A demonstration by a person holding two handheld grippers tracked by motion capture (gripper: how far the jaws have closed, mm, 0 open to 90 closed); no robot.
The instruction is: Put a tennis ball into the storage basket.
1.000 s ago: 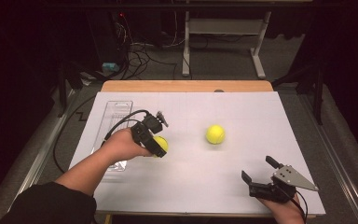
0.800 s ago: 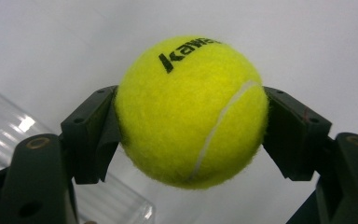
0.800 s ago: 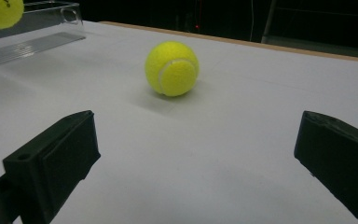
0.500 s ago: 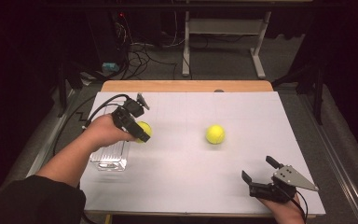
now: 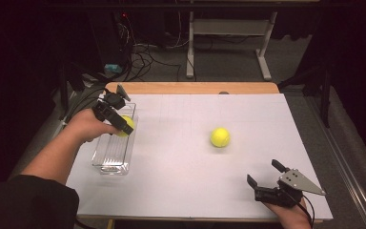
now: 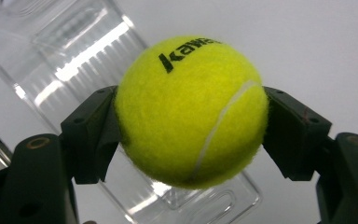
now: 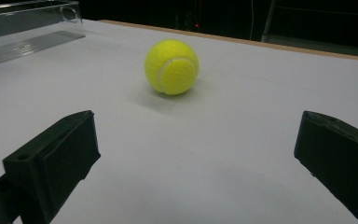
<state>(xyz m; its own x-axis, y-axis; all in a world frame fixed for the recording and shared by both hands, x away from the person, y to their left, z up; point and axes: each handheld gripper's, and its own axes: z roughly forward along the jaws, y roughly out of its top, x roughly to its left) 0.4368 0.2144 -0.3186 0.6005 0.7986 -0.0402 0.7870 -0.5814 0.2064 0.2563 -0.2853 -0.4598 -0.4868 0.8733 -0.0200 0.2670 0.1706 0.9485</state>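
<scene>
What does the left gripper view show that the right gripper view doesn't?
Left gripper view alone: a tennis ball clamped between the left gripper pads, black lettering on its felt, with the clear tray's ribbed floor beneath it. Right gripper view alone: a second ball lying free on the white table, ahead of the open right gripper, plus the table's wooden far edge. Shared: the clear tray, seen in the right gripper view's top left corner, and the white table surface.

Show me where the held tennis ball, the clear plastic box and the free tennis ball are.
held tennis ball (image 6: 191, 112): left gripper view, middle of its felt.
clear plastic box (image 5: 106, 167): high view, near rim.
free tennis ball (image 5: 220, 137): high view, its middle.
</scene>
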